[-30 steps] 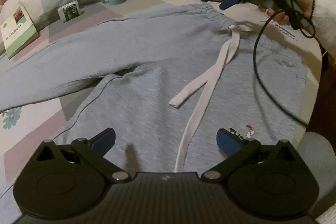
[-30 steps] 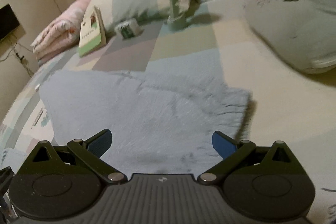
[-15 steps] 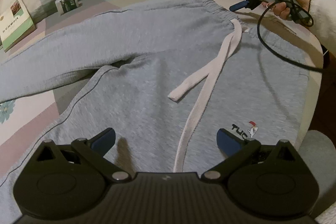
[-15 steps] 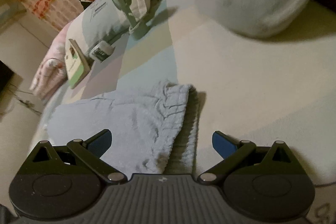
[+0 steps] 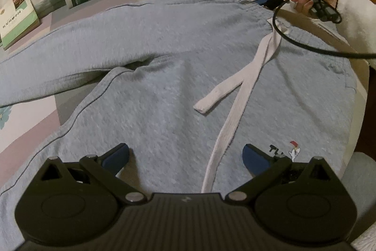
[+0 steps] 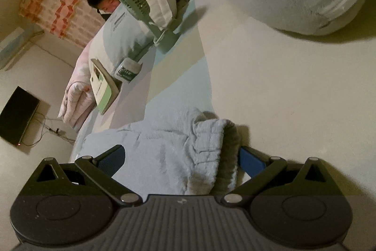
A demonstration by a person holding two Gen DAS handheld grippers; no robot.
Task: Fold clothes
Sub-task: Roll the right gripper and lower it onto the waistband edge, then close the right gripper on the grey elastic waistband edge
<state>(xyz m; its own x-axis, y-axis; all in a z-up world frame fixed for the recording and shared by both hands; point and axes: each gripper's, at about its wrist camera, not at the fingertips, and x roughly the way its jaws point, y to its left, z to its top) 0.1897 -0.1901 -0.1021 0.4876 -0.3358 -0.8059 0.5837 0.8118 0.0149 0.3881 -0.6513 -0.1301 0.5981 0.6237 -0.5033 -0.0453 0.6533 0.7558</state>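
Bed (image 5: 28, 119) with patchwork sheet; grey-blue sweatpants (image 5: 164, 77) lie spread flat across frame centre. Left gripper (image 5: 185, 157), jaws apart, hovers over the lower-centre thigh area. Right gripper (image 6: 181, 159), jaws apart, straddles the bunched waistband corner (image 6: 211, 145), not clamped.

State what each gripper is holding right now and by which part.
Nothing is held. The left gripper is open over the sweatpants; the right gripper is open astride the waistband corner.
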